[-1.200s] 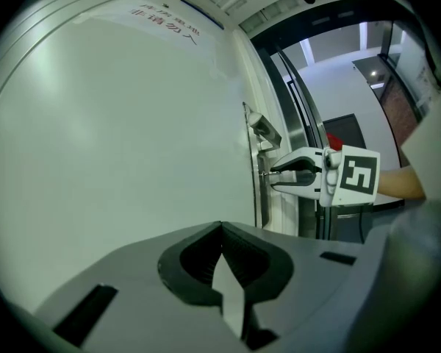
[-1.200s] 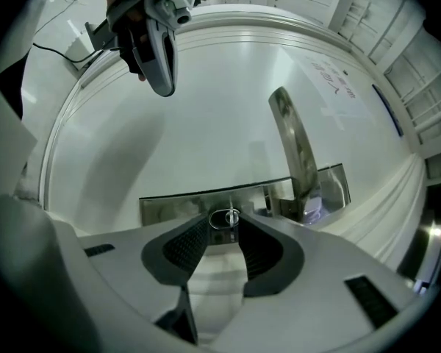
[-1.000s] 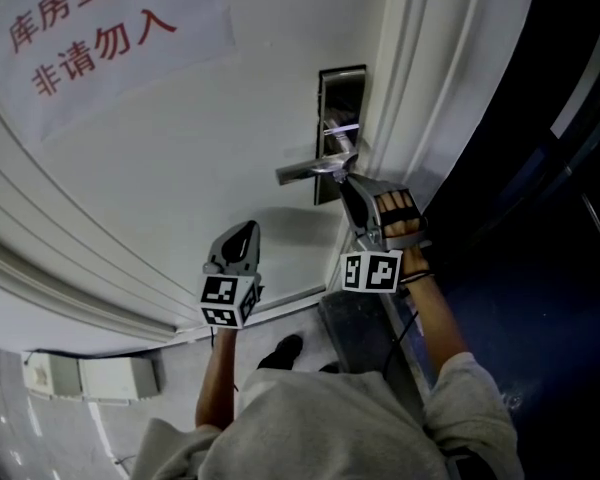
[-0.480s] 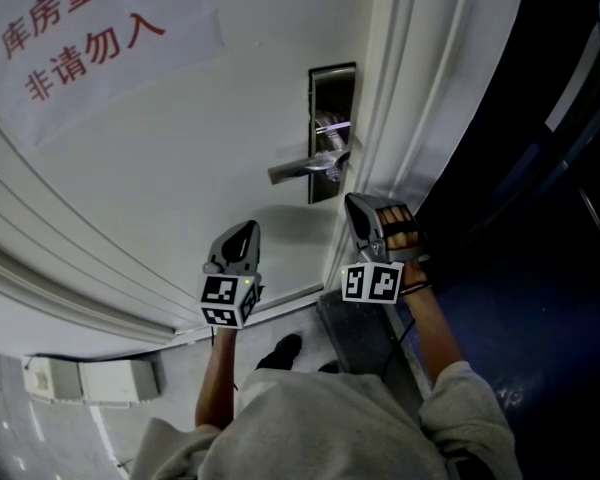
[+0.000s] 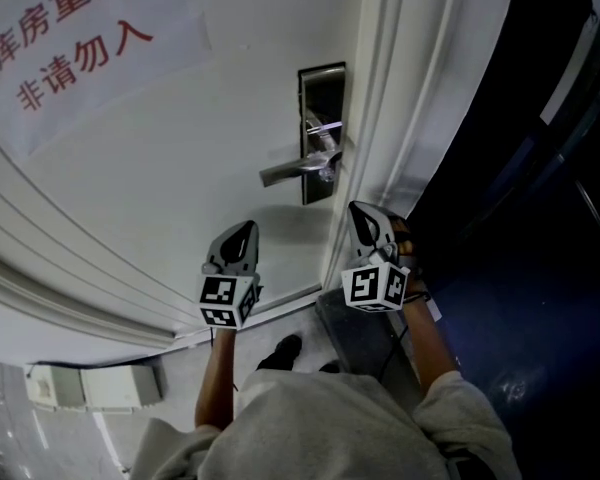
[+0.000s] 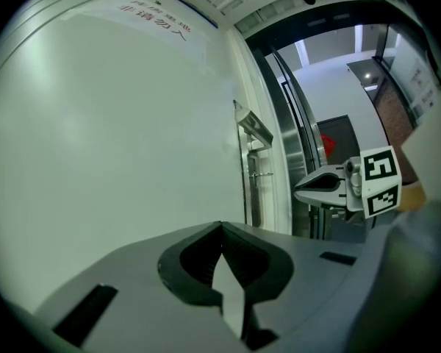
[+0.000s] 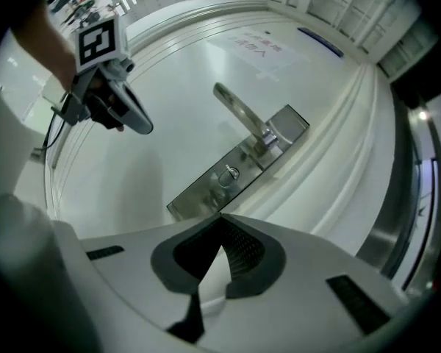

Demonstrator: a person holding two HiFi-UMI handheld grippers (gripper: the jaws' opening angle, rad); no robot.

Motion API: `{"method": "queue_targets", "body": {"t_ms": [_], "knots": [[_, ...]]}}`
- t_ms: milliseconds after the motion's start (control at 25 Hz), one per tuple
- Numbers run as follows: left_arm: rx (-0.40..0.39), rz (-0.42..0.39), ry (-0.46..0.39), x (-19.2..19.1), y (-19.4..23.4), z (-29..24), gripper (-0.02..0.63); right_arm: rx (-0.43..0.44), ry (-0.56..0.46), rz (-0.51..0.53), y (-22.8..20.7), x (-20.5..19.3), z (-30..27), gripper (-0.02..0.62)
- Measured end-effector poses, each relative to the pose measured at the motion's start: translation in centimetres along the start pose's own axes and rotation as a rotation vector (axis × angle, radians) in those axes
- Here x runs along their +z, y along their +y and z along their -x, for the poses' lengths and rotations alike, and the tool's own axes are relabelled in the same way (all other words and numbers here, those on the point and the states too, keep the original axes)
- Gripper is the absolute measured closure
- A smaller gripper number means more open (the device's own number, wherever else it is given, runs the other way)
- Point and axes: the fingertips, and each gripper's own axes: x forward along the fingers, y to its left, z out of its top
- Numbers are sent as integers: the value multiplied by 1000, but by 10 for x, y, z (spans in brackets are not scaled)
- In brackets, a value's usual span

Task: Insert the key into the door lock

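Observation:
A steel lock plate [image 5: 320, 98] with a lever handle [image 5: 288, 171] sits on the white door. A small key [image 5: 323, 126] sticks out of the plate above the lever, and it also shows as key [image 6: 261, 174] and key [image 7: 228, 173]. My right gripper [image 5: 363, 216] hangs below the lock, apart from it. Its jaws have just been closing and are shut with nothing between them; the right gripper [image 7: 220, 216] points at the plate [image 7: 239, 164]. My left gripper [image 5: 242, 236] is shut and empty, facing bare door left of the lock, with left gripper [image 6: 220, 224] tips together.
A paper sign with red characters [image 5: 70, 38] is stuck on the door at upper left. The white door frame [image 5: 405, 108] runs along the lock's right side, with a dark area beyond. A white box [image 5: 90, 383] lies at floor level lower left.
My right gripper was at the key and lever with its jaws open. It has pulled back and down from the lock, rolled, and shut. The key stays in the lock. The left gripper is still.

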Motion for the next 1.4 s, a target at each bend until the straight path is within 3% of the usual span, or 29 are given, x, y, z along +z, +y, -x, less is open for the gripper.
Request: {"method": "queue_targets", "body": {"t_ms": [280,400,880,1400], "knots": [[-50,-4,2,1,-15,-15,589,-30,4,-470,-21,-33,25,572],[-80,-5,2,1,-25,-24,589,-76,17,-588,-33,-51,38,572],[-237,-17,-3,7,-76,-69,589,-254,143,-695,-60,-116,93,574],[-323,-14,7,7,-105,-93,589,-332,183,-734,-68,-140,113,574]]}}
